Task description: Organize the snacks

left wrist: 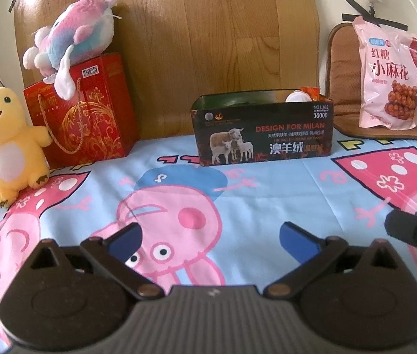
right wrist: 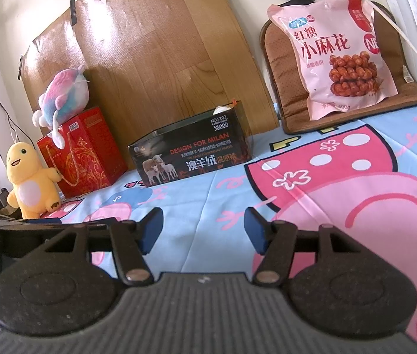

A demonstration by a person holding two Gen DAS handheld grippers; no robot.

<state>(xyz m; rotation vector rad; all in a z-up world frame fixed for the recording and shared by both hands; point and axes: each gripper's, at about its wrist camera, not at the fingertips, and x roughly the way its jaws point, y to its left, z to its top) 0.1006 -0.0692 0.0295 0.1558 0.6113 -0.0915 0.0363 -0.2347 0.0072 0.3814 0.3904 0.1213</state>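
Blue pads tip both claws, and both stand released with nothing between them: the left gripper (left wrist: 209,240) and the right gripper (right wrist: 204,230) hang low over the cartoon-pig bedsheet (left wrist: 267,200), side by side and aimed at the far wall. The right one's black finger just shows at the edge of the left wrist view.

Beyond them, well apart from either claw, sits the dark open-topped box (left wrist: 263,131) printed with sheep, hard against the wooden board (left wrist: 208,29). Something is already in it: a white rounded lid or cup and an orange packet corner (left wrist: 310,90) poke up at its right end, though I cannot tell how full it is.

Farther right, the big pink snack bag (right wrist: 336,50) of twisted dough sticks leans upright against a brown seat cushion (right wrist: 285,88), outside the box. Off to the left stand a red gift bag (left wrist: 84,109) with a pastel plush on top and a yellow plush toy (left wrist: 8,144) beside it.

My guess is the sorting is partly done; the pink bag looks like the one snack left to deal with, and no claw has reached for it yet.
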